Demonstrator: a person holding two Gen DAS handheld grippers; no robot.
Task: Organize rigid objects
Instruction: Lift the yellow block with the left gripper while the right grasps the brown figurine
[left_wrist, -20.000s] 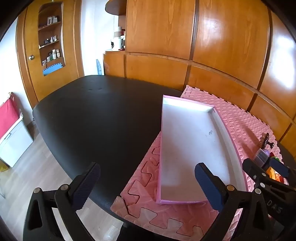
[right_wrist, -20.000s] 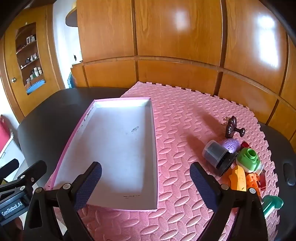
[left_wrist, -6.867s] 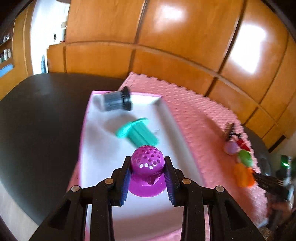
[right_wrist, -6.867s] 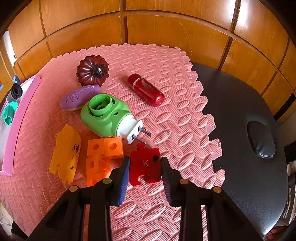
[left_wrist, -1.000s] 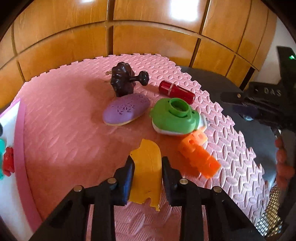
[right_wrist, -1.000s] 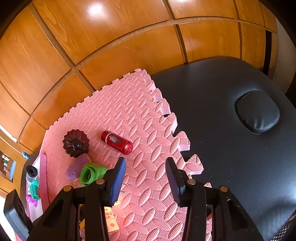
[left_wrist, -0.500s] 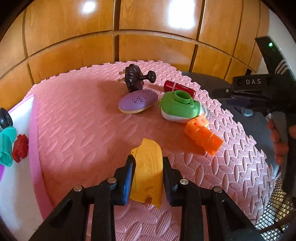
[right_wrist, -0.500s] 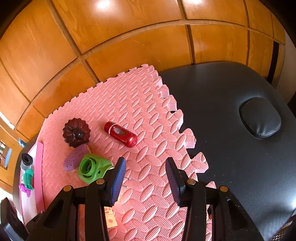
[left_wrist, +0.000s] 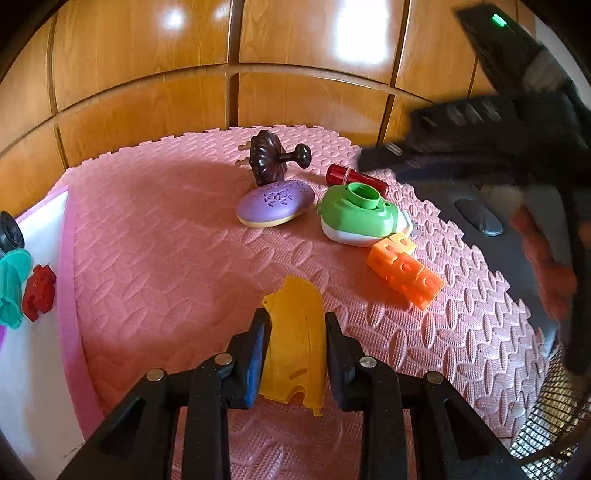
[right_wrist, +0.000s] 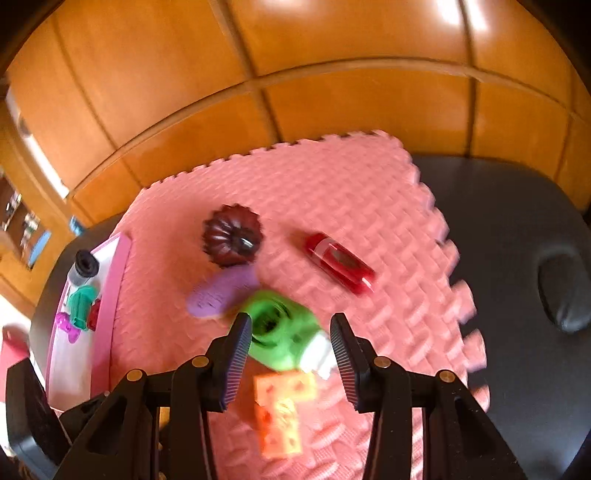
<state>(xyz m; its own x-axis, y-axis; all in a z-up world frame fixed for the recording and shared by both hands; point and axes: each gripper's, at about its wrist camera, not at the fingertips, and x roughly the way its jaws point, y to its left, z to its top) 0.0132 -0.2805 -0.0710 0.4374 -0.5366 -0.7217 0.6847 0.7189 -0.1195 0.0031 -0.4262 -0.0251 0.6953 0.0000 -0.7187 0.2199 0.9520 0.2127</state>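
My left gripper (left_wrist: 293, 343) is shut on a yellow plastic piece (left_wrist: 293, 332) and holds it over the pink foam mat (left_wrist: 166, 251). On the mat lie a purple oval case (left_wrist: 275, 203), a green and white plug-in device (left_wrist: 356, 218), orange linked cubes (left_wrist: 404, 269), a red cylinder (left_wrist: 354, 177) and a dark brown fluted knob (left_wrist: 267, 157). My right gripper (right_wrist: 291, 339) is open and hovers above the green device (right_wrist: 284, 332), with the orange cubes (right_wrist: 282, 410) below it. The pink-rimmed white tray (left_wrist: 66, 266) at the left holds a red puzzle piece (left_wrist: 38, 288), a teal part (left_wrist: 11, 284) and a black-capped container (left_wrist: 9, 234).
The mat lies on a black padded table (right_wrist: 517, 258) with a dark oval pad (right_wrist: 561, 291) at the right. Wooden wall panels (left_wrist: 295, 55) stand right behind the mat. The right gripper's body (left_wrist: 517, 122) and the hand holding it fill the right of the left wrist view.
My left gripper has lifted and pulled back a little with the yellow piece. My right gripper has swung down and left over the green device, blurred by motion.
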